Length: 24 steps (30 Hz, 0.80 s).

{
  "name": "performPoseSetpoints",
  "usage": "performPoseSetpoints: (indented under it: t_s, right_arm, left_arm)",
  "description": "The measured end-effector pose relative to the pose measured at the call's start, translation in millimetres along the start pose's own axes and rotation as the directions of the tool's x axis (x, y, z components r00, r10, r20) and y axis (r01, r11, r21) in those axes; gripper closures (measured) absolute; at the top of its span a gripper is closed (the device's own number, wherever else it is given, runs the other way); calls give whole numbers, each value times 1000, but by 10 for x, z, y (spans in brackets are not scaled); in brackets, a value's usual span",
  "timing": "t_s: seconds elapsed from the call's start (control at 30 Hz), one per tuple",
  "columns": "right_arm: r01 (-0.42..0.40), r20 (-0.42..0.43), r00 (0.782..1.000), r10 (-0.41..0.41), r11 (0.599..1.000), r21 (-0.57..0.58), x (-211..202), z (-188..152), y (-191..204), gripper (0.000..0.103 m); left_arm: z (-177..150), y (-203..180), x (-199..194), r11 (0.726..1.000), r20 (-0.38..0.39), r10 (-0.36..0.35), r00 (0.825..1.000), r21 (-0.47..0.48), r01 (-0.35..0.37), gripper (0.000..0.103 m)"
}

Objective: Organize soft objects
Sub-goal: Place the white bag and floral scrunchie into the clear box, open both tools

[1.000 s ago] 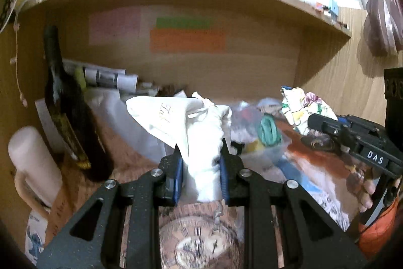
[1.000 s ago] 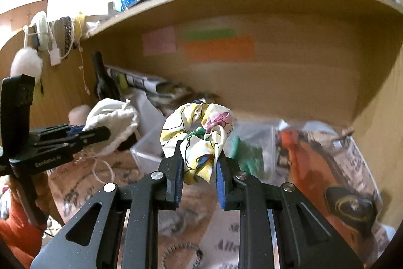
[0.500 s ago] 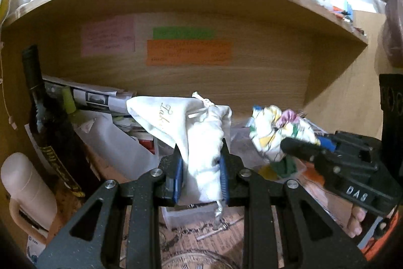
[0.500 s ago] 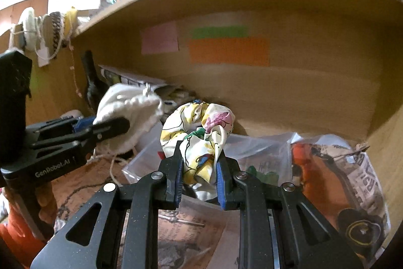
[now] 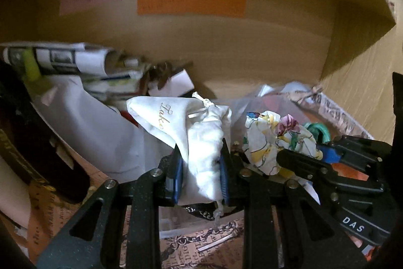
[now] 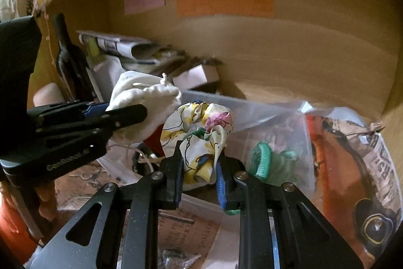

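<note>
My left gripper [image 5: 200,165] is shut on a white drawstring pouch [image 5: 199,140] with gold lettering, held above a clear plastic bin. The pouch also shows in the right wrist view [image 6: 143,102], left of centre. My right gripper [image 6: 199,165] is shut on a floral fabric scrunchie [image 6: 199,132], white with yellow and pink. It also shows in the left wrist view [image 5: 274,140], just right of the pouch. Both grippers are side by side inside the wooden shelf nook, over the clear bin [image 6: 209,97]. A green scrunchie [image 6: 264,160] lies in the bin.
A dark bottle [image 6: 68,57] stands at the left wall. Rolled papers [image 5: 63,59] and a small box [image 6: 196,75] lie at the back. Coloured sticky notes [image 6: 224,1] are on the back wall. A clear bag [image 6: 274,122] and printed paper [image 6: 352,163] lie to the right.
Both grippers have moved forward and deeper into the shelf nook, closer to the bin, still holding the pouch and the scrunchie. The shelf top has left the view.
</note>
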State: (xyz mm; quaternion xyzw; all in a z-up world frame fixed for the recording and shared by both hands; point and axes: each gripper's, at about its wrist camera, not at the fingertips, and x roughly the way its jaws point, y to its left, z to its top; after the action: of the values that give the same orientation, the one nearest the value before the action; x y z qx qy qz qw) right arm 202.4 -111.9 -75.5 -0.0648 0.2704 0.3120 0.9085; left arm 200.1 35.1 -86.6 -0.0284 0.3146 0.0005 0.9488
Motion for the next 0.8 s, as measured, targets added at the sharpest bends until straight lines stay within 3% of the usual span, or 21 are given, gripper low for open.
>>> performPoseSetpoints:
  t_s: [0.3, 0.5, 0.67, 0.8]
  right_arm:
    - [22, -61, 998, -24, 999, -23, 218, -45, -5, 83]
    - [33, -63, 997, -36, 998, -47, 192, -44, 35, 64]
    - [34, -15, 999, -34, 998, -52, 48, -9, 66, 50]
    - [42, 32, 999, -40, 997, -61, -114, 34, 104, 49]
  left_arm:
    - [-60, -36, 217, 1000, -66, 0, 998, 6, 0, 79]
    - [-76, -41, 150, 1000, -67, -6, 998, 16, 7, 70]
    - [-67, -12, -93, 1000, -28, -27, 999, 2, 27, 63]
    - [-34, -50, -396, 999, 47, -34, 998, 16, 34, 53]
